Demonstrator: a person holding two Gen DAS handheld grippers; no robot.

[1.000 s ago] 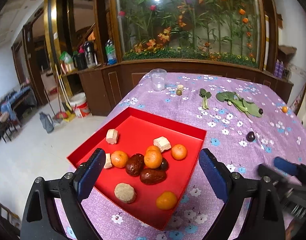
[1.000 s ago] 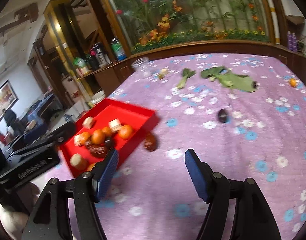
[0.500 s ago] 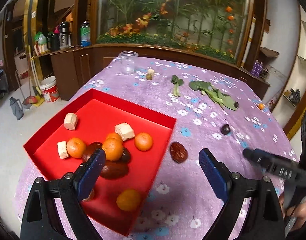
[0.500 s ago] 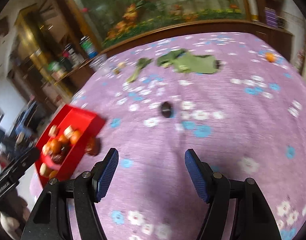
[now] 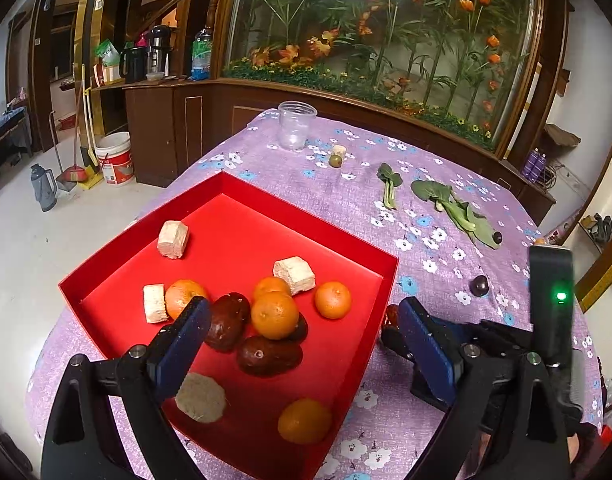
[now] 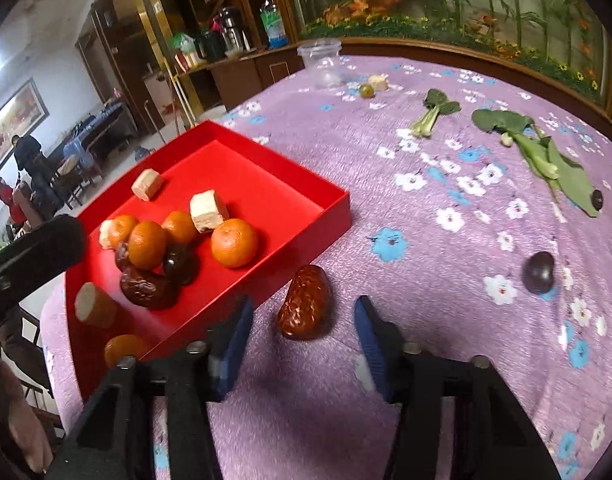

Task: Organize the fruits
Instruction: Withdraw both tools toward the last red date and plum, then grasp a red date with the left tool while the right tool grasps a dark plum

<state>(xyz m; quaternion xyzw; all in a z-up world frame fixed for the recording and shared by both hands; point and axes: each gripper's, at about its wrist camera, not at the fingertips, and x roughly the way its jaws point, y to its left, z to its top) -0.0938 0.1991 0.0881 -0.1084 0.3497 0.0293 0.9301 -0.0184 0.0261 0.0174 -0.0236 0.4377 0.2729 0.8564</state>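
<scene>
A red tray [image 5: 306, 220] [image 6: 289, 168] on the purple flowered cloth holds several oranges [image 5: 274, 314], dark dates [image 5: 269, 356] and beige cubes [image 5: 293, 274]. One wrinkled red-brown date [image 6: 306, 304] lies on the cloth just outside the tray's right wall. My right gripper [image 6: 301, 332] straddles this date and its jaws are closing, with a gap still showing on both sides. My left gripper [image 5: 303, 344] hangs open over the tray's near part, holding nothing. In the left wrist view that date [image 5: 390, 314] peeks out behind my blue right finger.
A dark plum [image 6: 538, 272] [image 5: 478, 285] lies on the cloth to the right. Leafy greens [image 6: 546, 152], a small dark fruit [image 6: 596, 199], a green fruit [image 6: 366, 90] and a clear cup [image 6: 324, 62] sit farther back. People stand in the room at far left.
The right gripper has swung down and left to the date beside the tray, and its jaws have narrowed. The left gripper has dropped a little closer over the tray.
</scene>
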